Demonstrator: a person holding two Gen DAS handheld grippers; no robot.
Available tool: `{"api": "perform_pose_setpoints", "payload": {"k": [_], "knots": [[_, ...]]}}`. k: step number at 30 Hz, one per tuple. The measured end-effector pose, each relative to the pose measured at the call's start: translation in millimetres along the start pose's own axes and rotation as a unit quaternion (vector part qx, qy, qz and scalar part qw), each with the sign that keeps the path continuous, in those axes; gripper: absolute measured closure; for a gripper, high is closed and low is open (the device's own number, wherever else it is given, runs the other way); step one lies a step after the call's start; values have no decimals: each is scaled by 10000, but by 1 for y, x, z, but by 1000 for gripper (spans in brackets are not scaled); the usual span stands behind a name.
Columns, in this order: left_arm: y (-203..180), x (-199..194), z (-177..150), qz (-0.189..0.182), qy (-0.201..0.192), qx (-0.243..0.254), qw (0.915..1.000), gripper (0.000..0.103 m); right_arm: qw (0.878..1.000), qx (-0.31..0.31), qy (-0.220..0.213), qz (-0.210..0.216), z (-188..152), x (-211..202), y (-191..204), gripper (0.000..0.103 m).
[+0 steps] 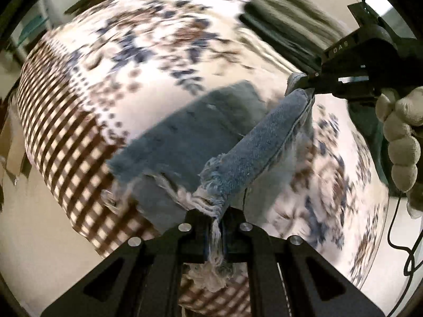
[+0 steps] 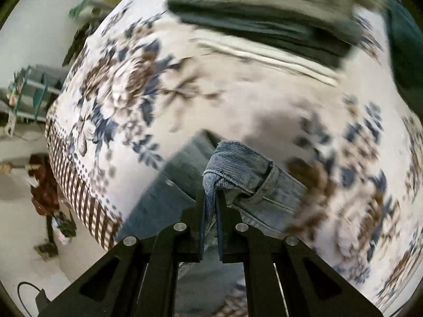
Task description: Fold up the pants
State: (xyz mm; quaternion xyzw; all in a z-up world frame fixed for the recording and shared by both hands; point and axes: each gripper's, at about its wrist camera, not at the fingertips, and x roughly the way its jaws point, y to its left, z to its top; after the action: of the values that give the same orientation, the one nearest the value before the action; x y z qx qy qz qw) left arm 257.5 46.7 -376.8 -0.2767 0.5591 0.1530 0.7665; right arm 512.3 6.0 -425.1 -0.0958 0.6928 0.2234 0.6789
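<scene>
Blue denim pants (image 1: 185, 132) with frayed hems lie on a floral bedspread (image 1: 148, 39). My left gripper (image 1: 215, 219) is shut on the frayed leg hem (image 1: 211, 185) and holds it above the bed. My right gripper (image 1: 308, 79) shows at the upper right of the left wrist view, shut on the other end of the lifted denim strip (image 1: 264, 137). In the right wrist view my right gripper (image 2: 212, 198) is shut on a bunched fold of the pants (image 2: 238, 163), near the waistband. The rest of the pants (image 2: 164, 192) lies flat below.
A stack of folded clothes (image 2: 264, 18), grey and dark green, sits at the far side of the bed (image 2: 224, 92). The checked bed edge (image 2: 74, 182) drops to a pale floor on the left. A shelf (image 2: 29, 89) stands beyond. A cable (image 1: 401, 237) hangs at the right.
</scene>
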Motion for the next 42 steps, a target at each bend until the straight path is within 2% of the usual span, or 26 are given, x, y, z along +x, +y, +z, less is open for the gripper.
{"api": "perform_pose_setpoints", "payload": {"k": [5, 9, 11, 14, 16, 17, 18, 19, 20, 21, 22, 26, 29, 31, 34, 42], "knots": [[52, 36, 8, 76, 213, -441, 9988, 98, 9984, -310, 337, -322, 23, 58, 56, 96], [80, 66, 10, 40, 412, -637, 9971, 98, 9962, -395, 520, -575, 28, 92, 77, 96], [86, 74, 10, -36, 493, -708, 9963, 96, 9949, -407, 576, -714, 30, 105, 84, 96], [97, 78, 12, 45, 572, -860, 9946, 94, 9940, -369, 698, -759, 33, 115, 87, 94], [103, 76, 13, 24, 595, -1018, 9930, 90, 9948, -280, 768, -610, 34, 115, 85, 82], [105, 75, 14, 92, 634, -1071, 9922, 82, 9951, -252, 809, -515, 33, 112, 84, 65], [108, 74, 14, 166, 674, -1127, 9912, 72, 9952, -240, 829, -451, 32, 109, 82, 41], [110, 72, 14, 147, 675, -1149, 9910, 68, 9955, -242, 831, -378, 30, 104, 80, 23], [112, 69, 14, 123, 651, -1174, 9909, 58, 9959, -259, 817, -304, 28, 99, 78, 20], [114, 66, 15, 137, 613, -1196, 9908, 46, 9960, -288, 790, -292, 25, 93, 77, 20], [115, 62, 15, 137, 561, -1209, 9910, 42, 9960, -326, 745, -367, 23, 87, 75, 19], [116, 49, 16, 262, 417, -1214, 9914, 34, 9958, -490, 466, -610, 3, 60, 56, 10], [111, 41, 12, 244, 427, -1290, 9904, 33, 9951, -549, 314, -759, -12, 48, 35, 9], [104, 38, 9, 236, 408, -1327, 9900, 33, 9931, -615, 289, -953, -23, 45, 19, 3], [85, 40, 0, 325, 469, -1338, 9894, 33, 9902, -777, 307, -1120, -41, 45, -3, 3], [29, 53, -40, 406, 772, -1270, 9881, 33, 9889, -980, 337, -1064, -68, 44, -43, 3]]}}
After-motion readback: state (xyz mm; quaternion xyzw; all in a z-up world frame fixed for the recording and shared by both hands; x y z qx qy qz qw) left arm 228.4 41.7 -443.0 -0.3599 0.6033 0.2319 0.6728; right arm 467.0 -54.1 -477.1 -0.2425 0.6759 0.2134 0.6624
